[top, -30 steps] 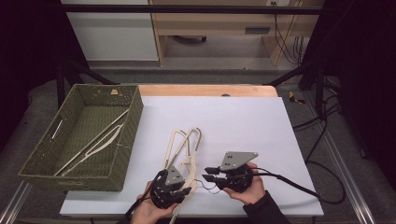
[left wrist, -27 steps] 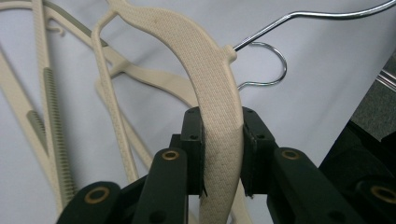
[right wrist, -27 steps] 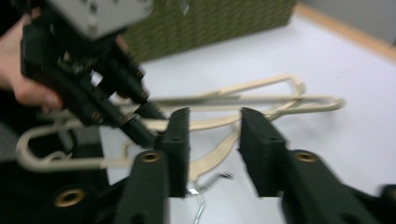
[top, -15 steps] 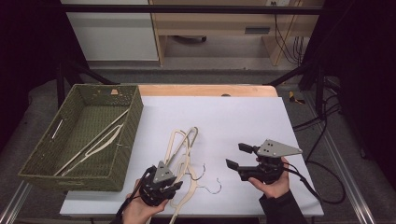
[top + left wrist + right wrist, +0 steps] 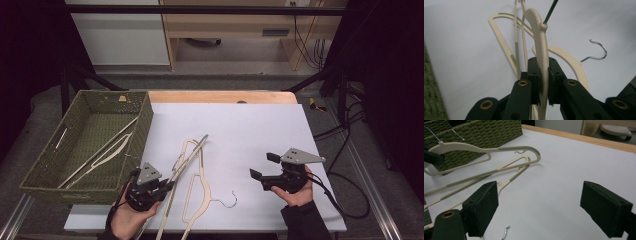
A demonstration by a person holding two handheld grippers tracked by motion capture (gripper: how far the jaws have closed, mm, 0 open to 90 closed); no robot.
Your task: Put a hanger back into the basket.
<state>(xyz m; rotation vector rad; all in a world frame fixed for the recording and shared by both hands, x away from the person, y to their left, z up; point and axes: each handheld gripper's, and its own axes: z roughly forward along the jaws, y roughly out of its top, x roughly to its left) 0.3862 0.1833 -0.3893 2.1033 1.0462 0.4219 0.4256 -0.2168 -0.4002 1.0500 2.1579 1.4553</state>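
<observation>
The left gripper point(image 5: 167, 186) pinched a cream plastic clothes hanger point(image 5: 541, 47) by its ribbed shoulder, tilted off the white table point(image 5: 260, 130) and just beside the green woven basket point(image 5: 145, 112), seemingly for lifting clear. The right gripper point(image 5: 262, 166), its jaws having just opened wide, held nothing. A second cream hanger point(image 5: 200, 195) lay flat on the table.

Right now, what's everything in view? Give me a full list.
hanger held: one, cream, lifted on edge in the left gripper, near the basket
hanger flat: one, cream with metal hook, on the sheet, front middle
hangers in basket: at least two, cream, lying lengthwise
basket: one, green wicker, table left
sheet: one, white, covering the table
left gripper: black, shut on the held hanger
right gripper: black, open, nothing between the pads
</observation>
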